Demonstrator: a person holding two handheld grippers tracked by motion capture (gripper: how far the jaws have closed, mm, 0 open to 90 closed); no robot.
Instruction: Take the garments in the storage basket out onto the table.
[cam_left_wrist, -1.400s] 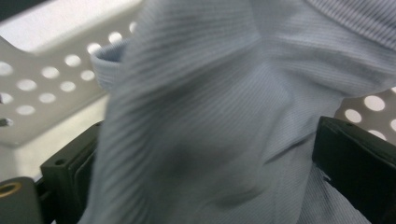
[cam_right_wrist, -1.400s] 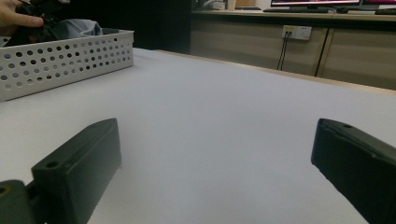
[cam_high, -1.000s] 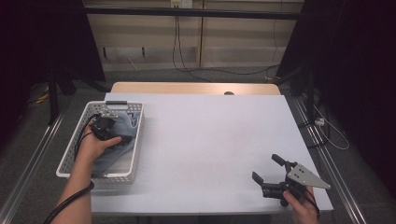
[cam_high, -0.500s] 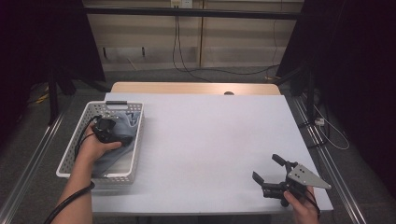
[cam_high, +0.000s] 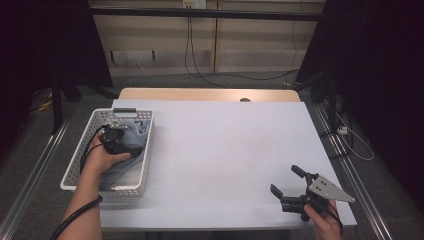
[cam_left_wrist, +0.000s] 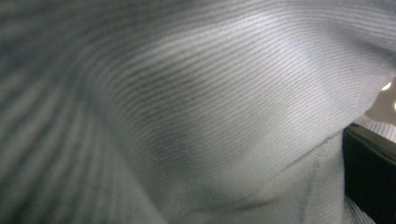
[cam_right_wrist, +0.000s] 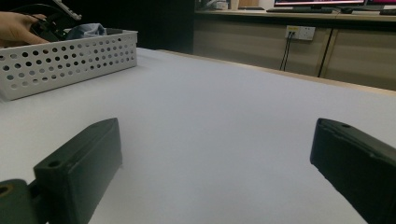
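Your left gripper (cam_high: 116, 139) is buried nose-first in the grey-blue cloth (cam_high: 131, 145) that lies in the white perforated basket (cam_high: 80, 150), and from above your hand (cam_high: 102, 159) covers its jaws, so I cannot tell whether they are spread or already pinching a fold. In the left gripper view the ribbed weave of the cloth (cam_left_wrist: 196, 112) sits right against the lens, blurred and bulging, which suggests you have pressed in deep to gather the fabric. A dark edge shows at the far right of that view, but what it belongs to is unclear. Working outward, the basket walls hem you in on both long sides, and your forearm comes in over the near rim. My judgement is that the free way out is straight up, then to your right over the wall that borders the table (cam_high: 220, 150). Your right gripper (cam_high: 290, 190) waits near the front right corner of the table, well apart from the basket. Its fingers (cam_right_wrist: 79, 168) stand wide apart over bare surface, holding nothing. That parking spot makes sense, since it keeps the middle free for laying the cloth down and leaves this gripper ready to take a second corner. Between the basket (cam_right_wrist: 70, 58) and that gripper the white top is bare, so you have broad room. The table's front edge lies close under your right hand (cam_high: 325, 225), so mind it when you move.
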